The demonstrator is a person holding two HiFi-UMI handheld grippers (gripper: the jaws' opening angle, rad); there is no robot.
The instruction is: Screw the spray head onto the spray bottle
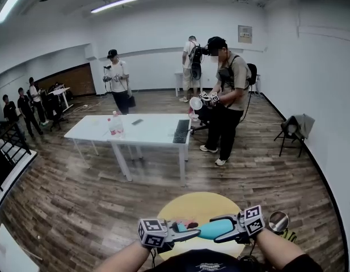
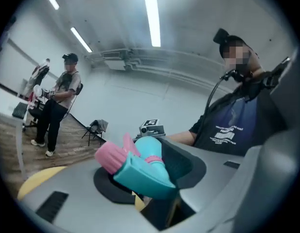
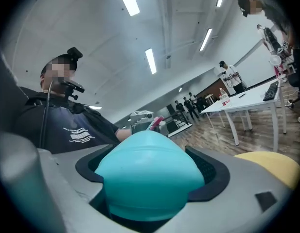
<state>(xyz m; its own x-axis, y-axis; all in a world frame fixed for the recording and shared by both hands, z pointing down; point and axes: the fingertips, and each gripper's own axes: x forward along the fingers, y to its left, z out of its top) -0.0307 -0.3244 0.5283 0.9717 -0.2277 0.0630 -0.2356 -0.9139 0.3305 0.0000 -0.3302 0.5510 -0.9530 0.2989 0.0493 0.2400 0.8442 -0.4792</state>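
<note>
A teal spray bottle (image 1: 215,228) is held level between my two grippers, low over a round yellow table (image 1: 189,204). My right gripper (image 1: 221,232) is shut on the bottle's rounded body, which fills the right gripper view (image 3: 150,181). My left gripper (image 1: 185,234) faces it and is shut on the teal spray head (image 2: 140,173), with its pink nozzle (image 2: 110,158) sticking out to the left. A pink collar (image 2: 152,158) sits where the head meets the bottle. How far the thread is turned is hidden.
A long white table (image 1: 157,134) stands ahead, with bottles (image 1: 114,123) and a keyboard (image 1: 181,130) on it. Beside it a person (image 1: 226,95) holds grippers. Other people stand further back. A folding chair (image 1: 294,132) is by the right wall.
</note>
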